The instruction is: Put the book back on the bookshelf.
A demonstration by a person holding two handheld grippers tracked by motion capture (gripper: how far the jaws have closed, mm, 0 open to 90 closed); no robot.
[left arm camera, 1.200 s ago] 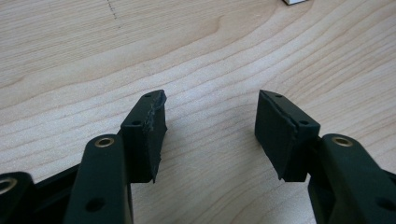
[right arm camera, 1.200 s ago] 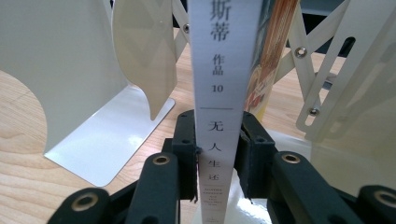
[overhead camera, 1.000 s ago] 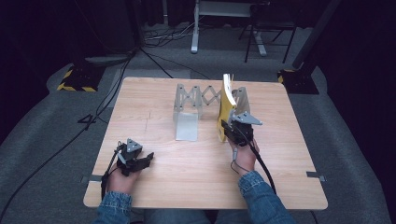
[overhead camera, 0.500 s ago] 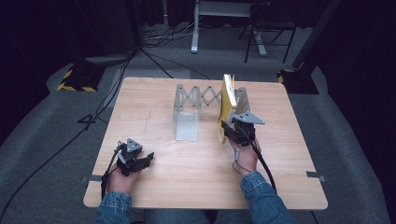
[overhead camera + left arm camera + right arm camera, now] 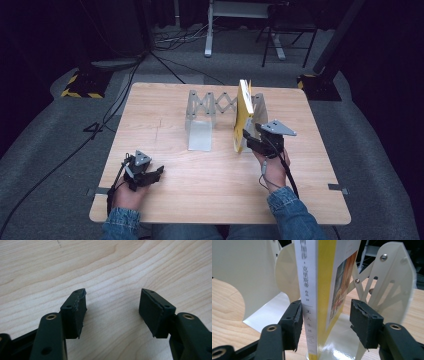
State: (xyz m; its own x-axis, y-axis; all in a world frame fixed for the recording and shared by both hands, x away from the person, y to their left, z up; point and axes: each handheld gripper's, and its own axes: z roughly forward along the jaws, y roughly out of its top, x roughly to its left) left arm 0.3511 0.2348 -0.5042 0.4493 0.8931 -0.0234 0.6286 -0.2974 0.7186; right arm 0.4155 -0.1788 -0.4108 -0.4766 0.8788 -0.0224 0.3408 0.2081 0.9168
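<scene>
A thin book (image 5: 243, 115) with a white and yellow spine (image 5: 317, 290) stands upright in the right end of a white folding book rack (image 5: 210, 107). My right gripper (image 5: 248, 137) is at the book's near edge. In the right gripper view its jaws (image 5: 324, 315) have just been opening. The spine is still between them: the left pad sits close against it and the right pad stands clear. My left gripper (image 5: 155, 174) rests low at the table's front left. Its jaws (image 5: 112, 307) are open over bare wood with nothing between them and have just been opening a little.
The rack's white end plates (image 5: 249, 277) rise on both sides of the book. The wooden table (image 5: 210, 185) is ringed by dark floor with cables and stands behind it. Bare wood lies between the two hands.
The right gripper has drawn back a little from the book toward the person, and the book stays upright in the rack. The left hand has kept still.
</scene>
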